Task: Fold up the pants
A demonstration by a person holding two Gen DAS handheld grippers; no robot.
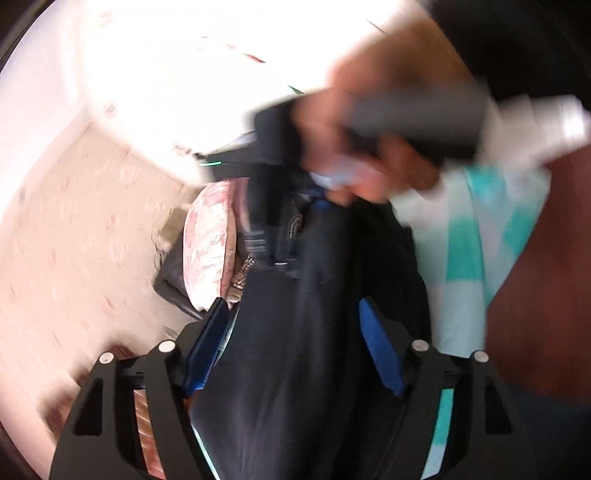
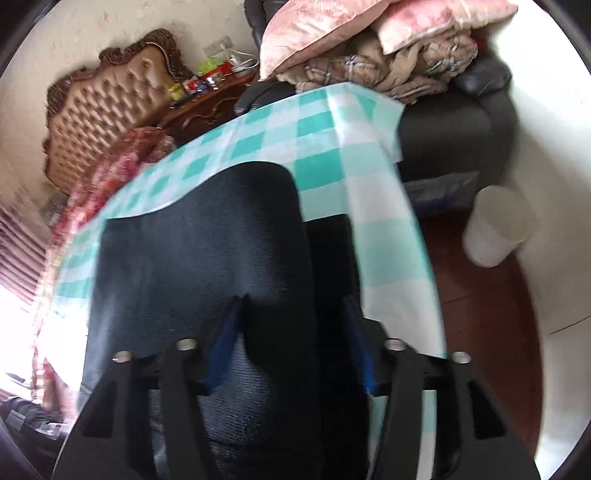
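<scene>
The dark navy pants fill the gap between the blue pads of my left gripper, which is shut on a thick bunch of the cloth and holds it up. The person's other hand, blurred, is just ahead at the far end of that bunch. In the right wrist view the pants hang over the teal and white checked tablecloth. My right gripper is shut on a fold of them.
Pink pillows and a crumpled blanket lie on a dark sofa beyond the table. A white bin stands on the wooden floor at right. A tufted headboard is at left.
</scene>
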